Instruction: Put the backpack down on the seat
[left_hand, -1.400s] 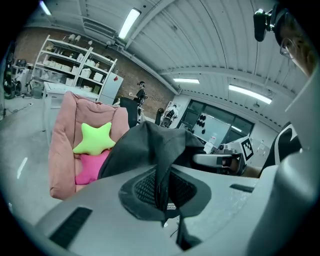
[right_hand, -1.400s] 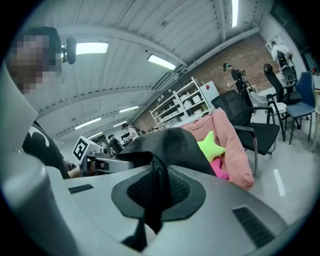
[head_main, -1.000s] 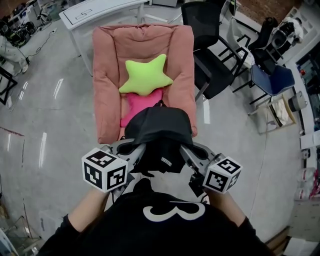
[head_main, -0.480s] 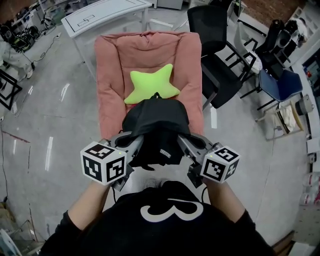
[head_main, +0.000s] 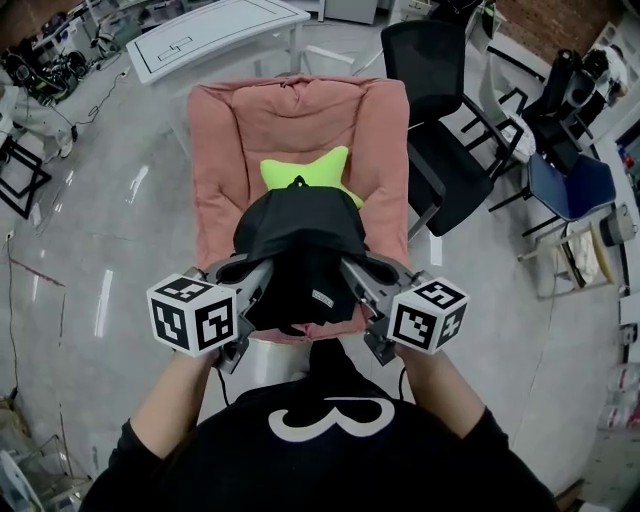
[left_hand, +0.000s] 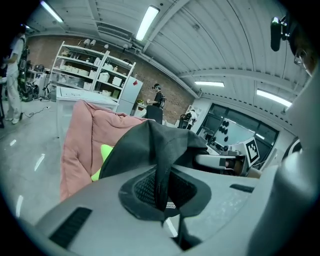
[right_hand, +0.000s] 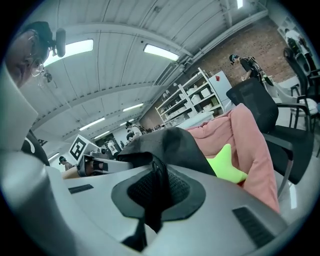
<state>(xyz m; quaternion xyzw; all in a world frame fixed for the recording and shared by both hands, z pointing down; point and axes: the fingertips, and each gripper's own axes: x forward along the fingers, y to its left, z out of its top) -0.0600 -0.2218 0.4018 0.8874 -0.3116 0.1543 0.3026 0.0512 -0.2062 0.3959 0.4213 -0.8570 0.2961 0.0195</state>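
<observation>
The head view looks from high up, steeply down onto the pink seat (head_main: 375, 150), with the person's shoulders at the bottom, in front of the seat. The left gripper view rides very close behind the jaws of the left gripper (left_hand: 161, 192), low at the seat's front, and looks up and across the seat; the right gripper view does the same from the right gripper (right_hand: 152, 192). All three share the seat, the black backpack (head_main: 300, 235) and the green star pillow (head_main: 310, 170), and each gripper view sees the other gripper.
</observation>
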